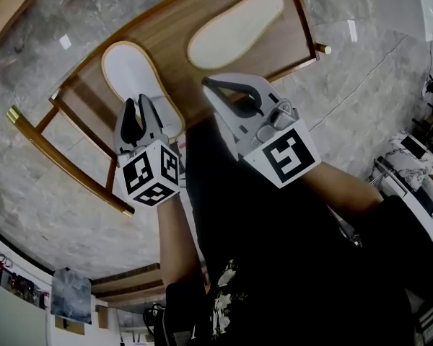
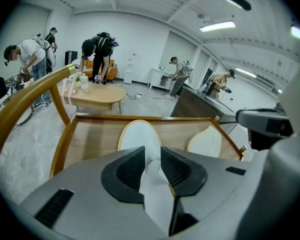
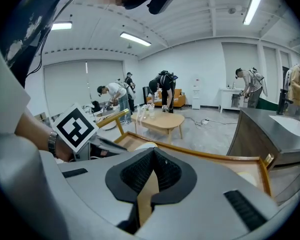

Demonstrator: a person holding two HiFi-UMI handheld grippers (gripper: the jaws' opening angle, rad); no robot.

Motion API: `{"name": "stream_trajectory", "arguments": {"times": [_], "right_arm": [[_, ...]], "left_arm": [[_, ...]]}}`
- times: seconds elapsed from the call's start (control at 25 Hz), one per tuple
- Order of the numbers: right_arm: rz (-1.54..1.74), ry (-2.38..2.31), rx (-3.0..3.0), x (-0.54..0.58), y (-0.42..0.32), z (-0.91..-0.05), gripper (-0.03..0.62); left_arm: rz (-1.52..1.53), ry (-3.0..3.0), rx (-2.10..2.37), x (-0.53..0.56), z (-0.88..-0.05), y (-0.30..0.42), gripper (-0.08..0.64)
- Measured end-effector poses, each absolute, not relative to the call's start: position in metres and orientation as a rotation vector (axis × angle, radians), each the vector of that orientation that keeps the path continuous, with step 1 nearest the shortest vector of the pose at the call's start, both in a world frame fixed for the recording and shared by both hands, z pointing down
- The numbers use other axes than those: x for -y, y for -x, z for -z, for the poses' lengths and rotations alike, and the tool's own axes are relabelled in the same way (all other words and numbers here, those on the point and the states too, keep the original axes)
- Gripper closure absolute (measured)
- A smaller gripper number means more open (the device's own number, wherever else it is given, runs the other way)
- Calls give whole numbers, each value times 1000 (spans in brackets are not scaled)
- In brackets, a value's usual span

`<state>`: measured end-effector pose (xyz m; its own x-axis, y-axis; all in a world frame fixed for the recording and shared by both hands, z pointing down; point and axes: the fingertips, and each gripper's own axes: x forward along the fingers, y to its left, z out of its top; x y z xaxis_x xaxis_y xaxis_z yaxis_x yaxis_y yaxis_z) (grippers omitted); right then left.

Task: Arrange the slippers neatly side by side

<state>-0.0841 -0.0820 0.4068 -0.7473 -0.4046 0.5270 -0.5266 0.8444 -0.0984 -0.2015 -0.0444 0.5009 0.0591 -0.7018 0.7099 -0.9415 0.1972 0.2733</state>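
- Left gripper (image 2: 152,154): jaws stand apart. The heel edge of the near slipper (image 2: 138,136) lies in the gap, and the pads do not appear to clamp it.
- Right gripper (image 3: 152,156): jaws closed pad to pad with nothing between them. It hovers over the near edge of the wooden tray (image 1: 169,31), just right of the left gripper (image 1: 139,103) in the head view.
- Near slipper (image 1: 141,85): white with a tan rim, flat on the tray at 12 o'clock from the left jaws. In the head view its long axis runs from 11 to 5 o'clock.
- Far slipper (image 1: 234,27): cream, lying at 2 o'clock from the near one and apart from it. Its axis runs from 8 to 2 o'clock, so the pair is splayed, not yet side by side.
- Handling, estimated: both slippers look thin, light and soft. Expect the sole to bend and droop if lifted by one end, and to slide readily on the smooth wood.
- Grip point, recommended: pinch the heel rim or a side edge, where the sole is thin enough for the jaws. Dragging or pivoting on the tray should serve better than lifting.
- Caution: the raised tray rim (image 2: 140,118) limits travel.
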Motion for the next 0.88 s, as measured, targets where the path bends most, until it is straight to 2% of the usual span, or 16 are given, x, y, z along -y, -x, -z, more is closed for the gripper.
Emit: {"name": "stream_trajectory", "arguments": {"times": [0.4,0.56,0.72,0.88], "right_arm": [[-300,-747,2571,97,69,-377,597],[-351,-751,2567,105,55,-384,597],[-352,-742,2559,119,36,-392,597],[-389,-735,2528,129,11,-402,597]], "left_arm": [[-475,-1657,1739,38,-462,194,469],[-546,-1743,1717,54,-449,166,473],[-525,-1749,1712,73,-452,135,529],[-504,-1756,1645,81,-460,98,532]]}}
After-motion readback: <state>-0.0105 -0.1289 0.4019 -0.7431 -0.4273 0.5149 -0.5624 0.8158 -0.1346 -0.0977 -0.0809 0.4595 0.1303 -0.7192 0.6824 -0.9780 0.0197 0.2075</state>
